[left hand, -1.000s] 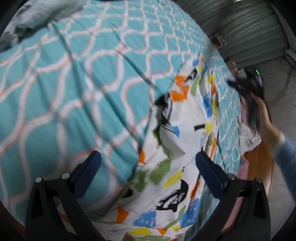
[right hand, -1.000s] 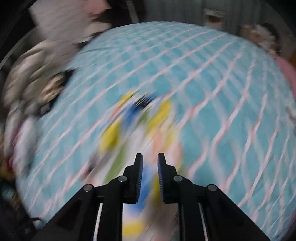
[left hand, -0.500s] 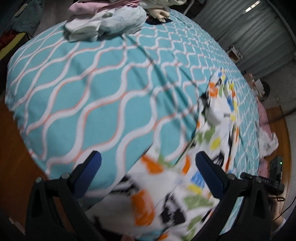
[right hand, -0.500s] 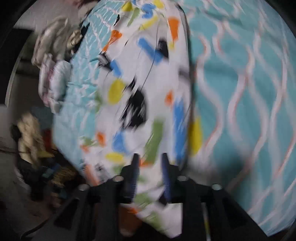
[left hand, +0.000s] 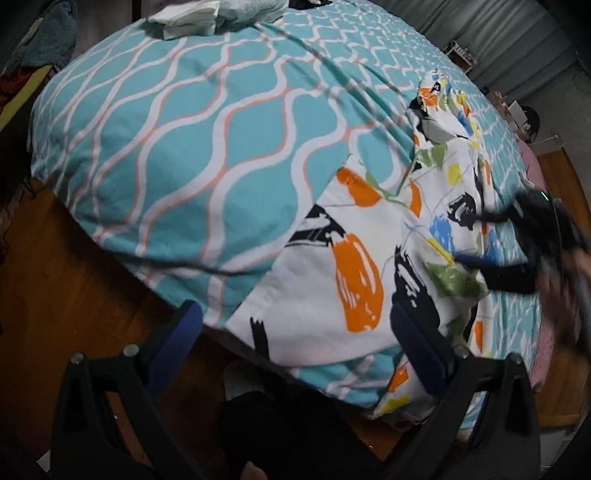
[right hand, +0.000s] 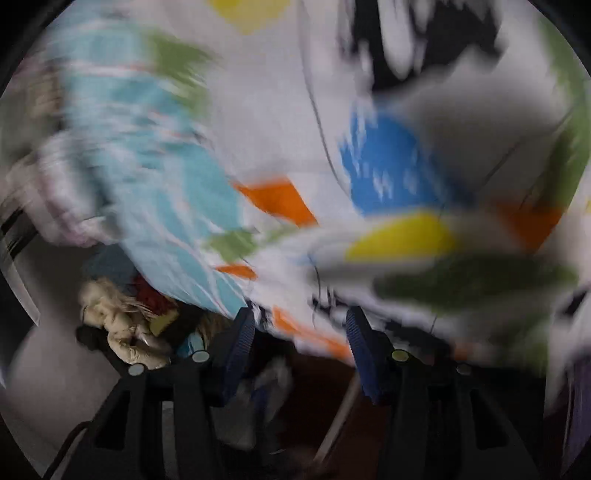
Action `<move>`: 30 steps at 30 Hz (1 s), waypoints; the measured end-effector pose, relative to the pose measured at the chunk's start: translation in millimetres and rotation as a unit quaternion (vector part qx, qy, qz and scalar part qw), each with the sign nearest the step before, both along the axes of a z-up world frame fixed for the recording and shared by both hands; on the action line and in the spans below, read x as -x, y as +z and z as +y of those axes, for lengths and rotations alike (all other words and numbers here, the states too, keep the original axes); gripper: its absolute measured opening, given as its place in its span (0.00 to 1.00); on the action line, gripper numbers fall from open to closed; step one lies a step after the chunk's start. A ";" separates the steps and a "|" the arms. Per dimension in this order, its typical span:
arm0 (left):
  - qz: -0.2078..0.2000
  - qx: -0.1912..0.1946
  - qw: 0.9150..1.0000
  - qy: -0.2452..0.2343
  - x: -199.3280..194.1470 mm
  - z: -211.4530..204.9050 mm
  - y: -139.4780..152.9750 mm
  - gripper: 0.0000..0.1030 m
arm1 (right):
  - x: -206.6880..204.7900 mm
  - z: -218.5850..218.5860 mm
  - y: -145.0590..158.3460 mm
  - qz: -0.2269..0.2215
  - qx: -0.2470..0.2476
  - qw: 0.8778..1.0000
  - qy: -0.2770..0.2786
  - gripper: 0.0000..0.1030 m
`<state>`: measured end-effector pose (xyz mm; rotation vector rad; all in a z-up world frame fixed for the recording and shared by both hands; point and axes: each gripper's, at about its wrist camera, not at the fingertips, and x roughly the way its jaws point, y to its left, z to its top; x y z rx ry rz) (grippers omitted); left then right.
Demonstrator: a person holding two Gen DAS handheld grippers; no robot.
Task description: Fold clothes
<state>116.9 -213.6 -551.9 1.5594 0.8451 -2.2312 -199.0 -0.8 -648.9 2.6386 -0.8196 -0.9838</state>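
A white garment [left hand: 332, 288] with orange, blue, green and black patches lies spread across the teal patterned bed [left hand: 177, 155], its near edge draped over the bed's side. My left gripper [left hand: 293, 325] stands wide open above that near edge, with nothing pressed between its pads. In the left wrist view my right gripper [left hand: 476, 240] is a blurred dark shape low over the garment's right side, a hand behind it. The right wrist view is blurred. There the garment [right hand: 280, 122] fills the frame, and my right gripper [right hand: 300, 325] has its jaws opening, with the cloth's edge just past the tips and not pinched.
A pile of pale clothes [left hand: 207, 18] sits at the bed's far end. A wooden floor [left hand: 74, 277] runs along the near side. Loose clutter [right hand: 122, 328] lies on the floor beside the bed. A corrugated wall [left hand: 498, 33] stands behind the bed.
The left gripper has drawn back to the bed's near edge, still open. The right gripper went from shut to open and swung down close onto the garment, which now lies spread out.
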 end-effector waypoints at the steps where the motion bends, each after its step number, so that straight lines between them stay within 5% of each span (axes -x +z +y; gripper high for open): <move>1: 0.005 -0.003 1.000 0.003 -2.7 1.7 0.5 1.00 | 1.5 -8.0 -6.1 -0.031 0.002 0.999 -0.019 0.52; 4: 0.015 -0.014 1.000 0.016 -11.4 4.8 0.2 1.00 | 11.5 -34.2 -20.1 -0.062 -0.044 0.997 -0.006 0.52; 8: 0.019 -0.014 0.999 0.030 -17.7 4.6 -1.8 1.00 | 24.5 -50.1 -31.1 -0.057 -0.113 0.990 -0.058 0.52; 18: 0.019 -0.021 0.997 0.074 -36.0 -10.7 -3.7 1.00 | 2.3 -90.4 -57.9 -0.081 -0.190 0.975 -0.077 0.52; 24: 0.016 -0.007 0.996 0.085 -45.2 -24.2 2.6 1.00 | 7.5 -112.2 -59.7 -0.033 -0.162 0.986 0.000 0.51; 27: 0.017 -0.017 0.995 0.095 -51.6 -30.9 0.5 1.00 | 0.6 -118.0 -53.2 -0.002 -0.132 0.991 0.026 0.02; 30: 0.014 -0.024 0.995 0.098 -54.9 -37.0 -1.9 1.00 | -15.3 -108.9 -53.4 -0.010 -0.080 0.997 -0.007 0.02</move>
